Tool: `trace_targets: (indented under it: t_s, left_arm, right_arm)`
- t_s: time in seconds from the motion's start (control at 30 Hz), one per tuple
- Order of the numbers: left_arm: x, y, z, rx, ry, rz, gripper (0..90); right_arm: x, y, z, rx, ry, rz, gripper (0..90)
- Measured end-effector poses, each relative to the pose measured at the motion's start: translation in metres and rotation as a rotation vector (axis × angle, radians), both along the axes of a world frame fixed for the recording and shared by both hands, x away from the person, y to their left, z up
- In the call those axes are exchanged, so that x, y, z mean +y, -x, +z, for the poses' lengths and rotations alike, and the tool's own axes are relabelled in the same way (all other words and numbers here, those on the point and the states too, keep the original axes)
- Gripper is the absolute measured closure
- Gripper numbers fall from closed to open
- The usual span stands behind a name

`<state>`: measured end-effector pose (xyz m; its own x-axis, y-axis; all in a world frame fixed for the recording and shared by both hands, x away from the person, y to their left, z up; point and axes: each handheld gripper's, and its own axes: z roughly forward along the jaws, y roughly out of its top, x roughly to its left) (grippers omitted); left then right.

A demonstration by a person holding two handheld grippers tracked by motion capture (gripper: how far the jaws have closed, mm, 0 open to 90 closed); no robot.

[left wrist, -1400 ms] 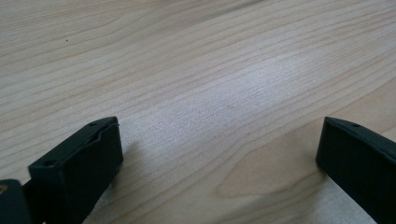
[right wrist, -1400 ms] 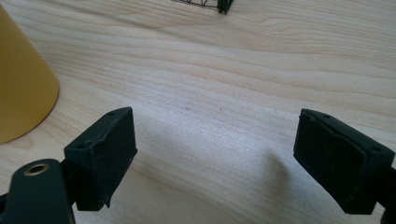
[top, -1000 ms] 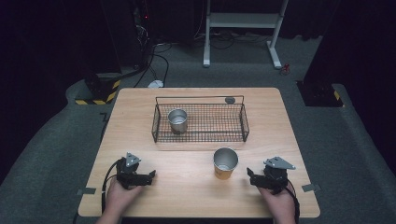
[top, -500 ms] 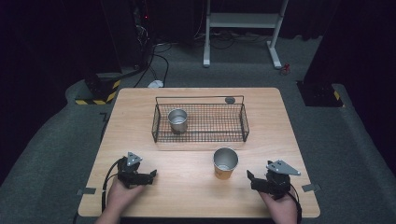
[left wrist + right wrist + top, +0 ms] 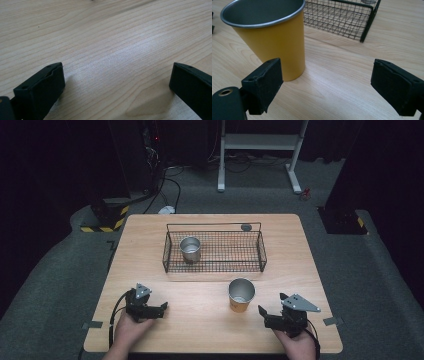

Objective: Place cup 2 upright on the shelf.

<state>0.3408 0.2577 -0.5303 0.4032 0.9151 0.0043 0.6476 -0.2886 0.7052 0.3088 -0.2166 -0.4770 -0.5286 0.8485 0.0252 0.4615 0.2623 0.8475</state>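
1. Right gripper (image 5: 263,312), lower right of the high view: I hold it low over the wooden surface (image 5: 210,325), its fingers (image 5: 263,85) spread wide with nothing between them.
2. Yellow cup (image 5: 241,295), just below the centre of the high view: it stands upright on the surface, near the right gripper and apart from it. In the right gripper view the cup (image 5: 272,41) fills the upper left, just beyond the left finger; whether the two touch I cannot tell.
3. Left gripper (image 5: 159,307), lower left of the high view: I hold it low over the surface, well apart from the cup. In the left gripper view its fingers (image 5: 41,90) stand wide over bare wood grain.
4. Wire basket (image 5: 215,265), above the cup in the high view: it rests on the surface and holds a small metal cup (image 5: 190,248), upright at its left end. In the right gripper view the basket's corner (image 5: 367,23) appears at the upper right.
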Motion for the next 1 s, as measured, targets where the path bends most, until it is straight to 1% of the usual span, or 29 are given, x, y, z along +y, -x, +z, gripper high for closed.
trace_targets:
  t_s: [0.07, 0.2, 0.27, 0.4, 0.53, 0.63, 1.0]
  left_arm:
    - [0.000, 0.000, 0.000, 0.000, 0.000, 0.000, 0.2]
    - [0.000, 0.000, 0.000, -0.002, 0.000, 0.001, 0.2]
    - [0.000, 0.000, 0.000, -0.002, 0.000, 0.001, 0.2]
    - [0.000, 0.000, 0.000, -0.003, 0.001, 0.001, 0.2]
    - [0.000, 0.000, 0.000, -0.004, 0.001, 0.001, 0.2]
    - [0.000, 0.000, 0.000, -0.005, 0.003, 0.002, 0.2]
    - [0.000, -0.001, 0.000, -0.003, 0.000, -0.001, 0.1]
  right_arm:
    - [0.002, 0.000, -0.001, 0.002, -0.005, 0.016, 9.9]
    - [0.008, 0.000, -0.003, -0.007, 0.013, 0.049, 9.9]
    - [0.011, 0.001, -0.002, -0.005, 0.004, 0.058, 9.9]
    - [0.017, 0.000, -0.001, -0.011, 0.001, 0.084, 9.9]
    - [0.023, -0.001, -0.002, -0.007, -0.005, 0.100, 9.8]
    - [0.027, -0.001, -0.003, -0.013, -0.010, 0.114, 9.8]
    - [0.045, -0.009, -0.004, -0.027, 0.000, 0.162, 9.8]
